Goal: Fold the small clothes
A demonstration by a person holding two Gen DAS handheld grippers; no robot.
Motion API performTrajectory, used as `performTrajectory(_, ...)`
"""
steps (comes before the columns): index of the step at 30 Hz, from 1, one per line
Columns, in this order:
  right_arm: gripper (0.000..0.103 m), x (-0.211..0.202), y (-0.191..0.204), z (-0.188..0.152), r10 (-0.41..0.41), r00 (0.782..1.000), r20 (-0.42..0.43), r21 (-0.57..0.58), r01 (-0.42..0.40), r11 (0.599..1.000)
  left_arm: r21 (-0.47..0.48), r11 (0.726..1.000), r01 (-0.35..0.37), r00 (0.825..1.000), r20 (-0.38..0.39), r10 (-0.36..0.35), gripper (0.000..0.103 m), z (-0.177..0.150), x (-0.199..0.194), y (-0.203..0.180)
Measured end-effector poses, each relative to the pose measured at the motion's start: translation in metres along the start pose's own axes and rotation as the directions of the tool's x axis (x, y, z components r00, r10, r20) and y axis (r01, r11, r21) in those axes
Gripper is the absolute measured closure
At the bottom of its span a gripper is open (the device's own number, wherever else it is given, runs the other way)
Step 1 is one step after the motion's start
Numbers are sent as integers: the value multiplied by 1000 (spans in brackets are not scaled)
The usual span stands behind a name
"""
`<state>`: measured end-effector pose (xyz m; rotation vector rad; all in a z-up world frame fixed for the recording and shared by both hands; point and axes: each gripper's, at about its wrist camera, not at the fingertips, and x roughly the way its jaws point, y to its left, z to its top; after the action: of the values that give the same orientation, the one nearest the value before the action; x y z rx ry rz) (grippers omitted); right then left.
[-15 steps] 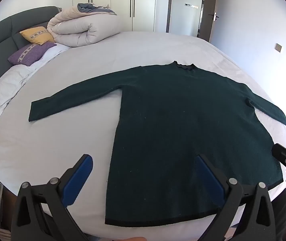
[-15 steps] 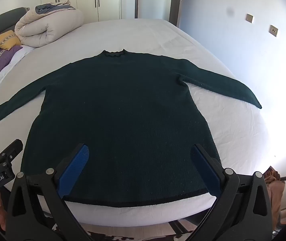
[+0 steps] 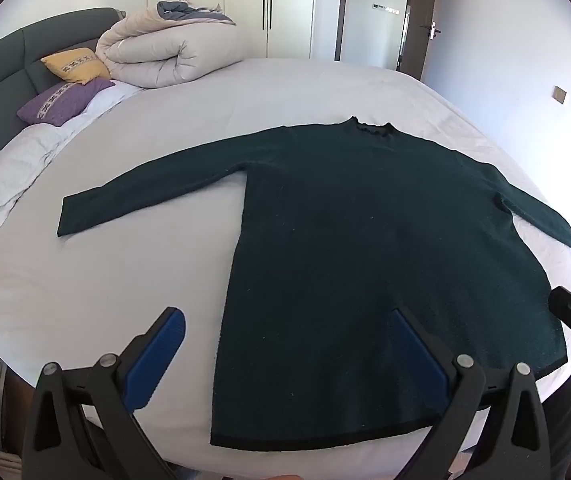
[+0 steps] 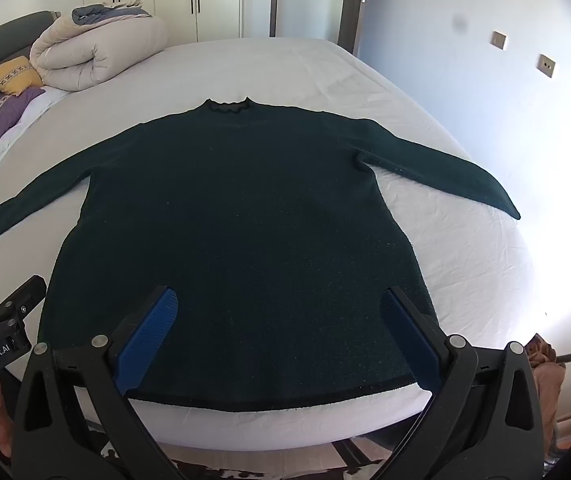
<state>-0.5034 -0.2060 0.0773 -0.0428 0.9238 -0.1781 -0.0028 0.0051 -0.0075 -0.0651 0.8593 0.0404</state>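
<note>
- Two grippers hover at the near edge of the bed, both with fingers spread wide and holding nothing.
- Left gripper [image 3: 289, 350]: its blue pads [image 3: 157, 356] straddle the near left side edge of the sweater, one pad over bare sheet, the other over the dark knit; whether they touch the fabric cannot be told.
- Right gripper [image 4: 285, 328] sits over the lower body of the garment, both pads above the knit just inside the hem.
- Dark green sweater [image 4: 237, 232] lies flat and face up on the white bed sheet [image 4: 465, 264], its black-trimmed hem [image 4: 277, 402] nearest and close to the mattress edge, body unfolded.
- Both sleeves stretch out sideways and slightly toward the near side: left sleeve [image 3: 145, 196], right sleeve [image 4: 453, 176].
- Ruffled collar [image 4: 227, 107] points to the far side.
- Further left, a purple cushion [image 3: 61, 102] and a yellow cushion [image 3: 75, 64] rest by the grey headboard [image 3: 1, 72], beside a rolled beige duvet [image 3: 165, 56].
- Farthest back stand white wardrobe doors [image 3: 245, 4].
</note>
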Motion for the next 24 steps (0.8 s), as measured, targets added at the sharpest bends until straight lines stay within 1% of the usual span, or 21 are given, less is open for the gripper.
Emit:
performTrajectory(6,0,1,1,3,-5,1000,-1,-4,5,1000,1,1000,-2,1000,-3,2,0,-1,2,0)
performTrajectory(7,0,1,2,8,-5,1000,-4,-5,5,1000,-1,1000,-1,1000,-5,1,0,-1,3,2)
performTrajectory(24,0,3,2,8,-6,1000,-7,-11,5,1000,1,1000,0,1000,-11,0,0,-4,5,4)
